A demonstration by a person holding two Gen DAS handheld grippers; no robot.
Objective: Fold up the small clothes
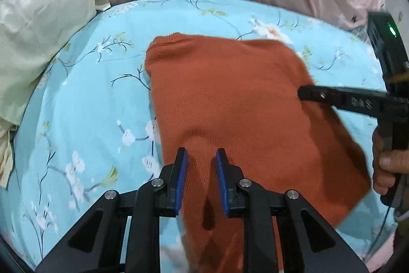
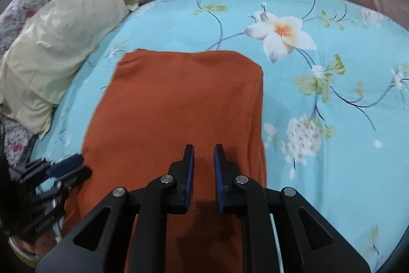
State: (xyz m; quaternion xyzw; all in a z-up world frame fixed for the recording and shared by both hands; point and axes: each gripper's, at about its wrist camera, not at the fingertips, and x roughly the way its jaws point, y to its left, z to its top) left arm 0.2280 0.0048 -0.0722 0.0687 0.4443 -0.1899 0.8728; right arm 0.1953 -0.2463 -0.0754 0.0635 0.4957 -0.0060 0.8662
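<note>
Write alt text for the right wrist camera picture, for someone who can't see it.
An orange knit garment lies folded into a rough rectangle on a light blue floral bedsheet, with the right tool open just above its near end. The left tool shows at the garment's left edge, and a pale yellow pillow lies at upper left.

the right gripper (image 2: 204, 154) hovers with its jaws apart above an orange sweater (image 2: 184, 99) lying folded on the flowered bed (image 2: 332, 132).
</note>
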